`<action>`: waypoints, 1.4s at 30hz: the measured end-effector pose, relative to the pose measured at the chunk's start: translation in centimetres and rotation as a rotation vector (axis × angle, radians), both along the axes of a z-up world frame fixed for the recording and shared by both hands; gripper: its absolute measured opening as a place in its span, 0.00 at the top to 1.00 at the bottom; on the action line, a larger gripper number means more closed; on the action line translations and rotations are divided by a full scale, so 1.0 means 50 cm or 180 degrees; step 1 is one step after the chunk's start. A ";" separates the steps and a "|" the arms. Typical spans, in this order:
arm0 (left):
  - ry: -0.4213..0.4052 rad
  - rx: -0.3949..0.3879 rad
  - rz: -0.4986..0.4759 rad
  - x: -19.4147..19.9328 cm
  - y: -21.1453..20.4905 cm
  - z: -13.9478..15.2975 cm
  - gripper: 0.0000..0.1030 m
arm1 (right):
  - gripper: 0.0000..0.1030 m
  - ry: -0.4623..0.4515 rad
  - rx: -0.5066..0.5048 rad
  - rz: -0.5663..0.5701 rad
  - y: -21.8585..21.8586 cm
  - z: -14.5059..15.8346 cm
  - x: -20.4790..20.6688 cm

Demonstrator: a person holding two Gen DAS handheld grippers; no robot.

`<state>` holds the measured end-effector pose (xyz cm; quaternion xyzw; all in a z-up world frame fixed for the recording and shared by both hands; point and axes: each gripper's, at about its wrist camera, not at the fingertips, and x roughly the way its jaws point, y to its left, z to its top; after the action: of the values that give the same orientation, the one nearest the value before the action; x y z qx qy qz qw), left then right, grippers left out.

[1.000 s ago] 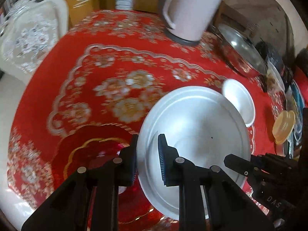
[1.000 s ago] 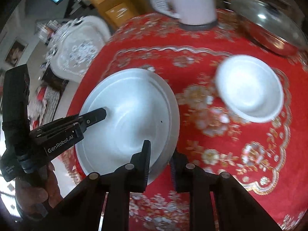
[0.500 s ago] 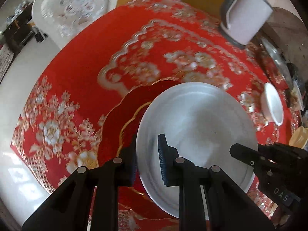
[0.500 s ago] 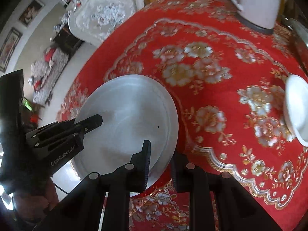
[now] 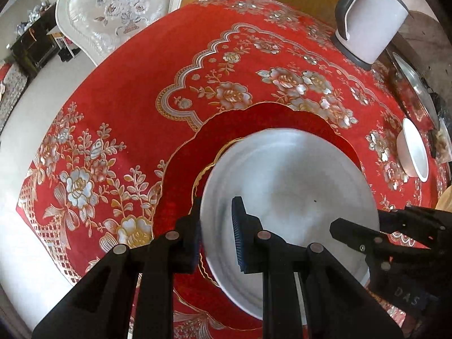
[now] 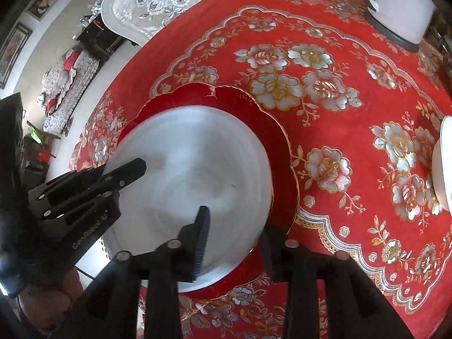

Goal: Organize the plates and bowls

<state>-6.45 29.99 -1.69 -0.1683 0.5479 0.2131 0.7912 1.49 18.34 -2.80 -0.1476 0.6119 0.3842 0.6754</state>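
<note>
A large white plate [image 5: 296,183] [image 6: 192,169] lies over a red plate with a scalloped gold edge [image 5: 254,118] [image 6: 226,99] on the red flowered tablecloth. My left gripper [image 5: 216,231] is shut on the white plate's near left rim. My right gripper [image 6: 233,240] stands open around the plate's opposite rim, one finger above the plate and one beside its edge. I cannot tell whether the white plate rests fully on the red one. A small white bowl [image 5: 412,152] [image 6: 445,169] sits apart at the right.
A pale kettle with a grey handle [image 5: 367,19] [image 6: 395,5] stands at the back right, with a steel pot lid [image 5: 415,84] beside it. A white upholstered chair [image 5: 118,8] stands behind the table. The table edge [image 5: 34,203] drops off at the left.
Both grippers carried the white plate leftward, away from the small bowl, and brought it over the red plate. The right gripper's fingers have spread apart; the left ones kept their gap.
</note>
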 end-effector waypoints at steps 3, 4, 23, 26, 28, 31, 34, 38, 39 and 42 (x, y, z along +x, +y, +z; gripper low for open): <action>-0.0004 0.0028 0.0021 -0.002 0.003 0.003 0.49 | 0.58 -0.0043 -0.0003 0.0025 0.000 0.012 -0.004; -0.0016 0.0058 0.0037 -0.005 0.004 0.006 0.39 | 0.58 -0.0042 -0.0002 0.0034 -0.001 0.015 -0.005; -0.0095 0.0196 -0.0379 0.050 -0.101 0.084 0.34 | 0.39 -0.0088 0.0196 -0.0476 -0.158 0.078 0.041; -0.0146 0.0090 -0.0564 0.082 -0.147 0.089 0.28 | 0.38 -0.0100 0.0175 -0.0679 -0.212 0.080 0.061; -0.0158 0.0092 -0.0687 0.103 -0.184 0.092 0.28 | 0.36 -0.0127 0.0159 -0.0833 -0.259 0.082 0.076; -0.0152 0.0082 -0.0898 0.138 -0.247 0.095 0.28 | 0.36 -0.0144 0.0147 -0.1086 -0.337 0.082 0.096; -0.0177 0.0044 -0.1131 0.171 -0.319 0.101 0.28 | 0.35 -0.0151 0.0133 -0.1348 -0.416 0.084 0.113; -0.0221 0.0020 -0.1439 0.218 -0.422 0.116 0.28 | 0.35 -0.0166 0.0134 -0.1695 -0.531 0.089 0.131; -0.0226 0.0015 -0.1508 0.231 -0.447 0.120 0.28 | 0.35 -0.0170 0.0133 -0.1748 -0.548 0.089 0.133; -0.0263 0.0028 -0.1724 0.266 -0.527 0.134 0.28 | 0.35 -0.0179 0.0139 -0.1992 -0.628 0.091 0.142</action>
<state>6.83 3.65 5.00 -0.0207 0.5392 -0.0109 0.8418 8.60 -13.08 1.76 0.0519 0.6004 0.1665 0.7805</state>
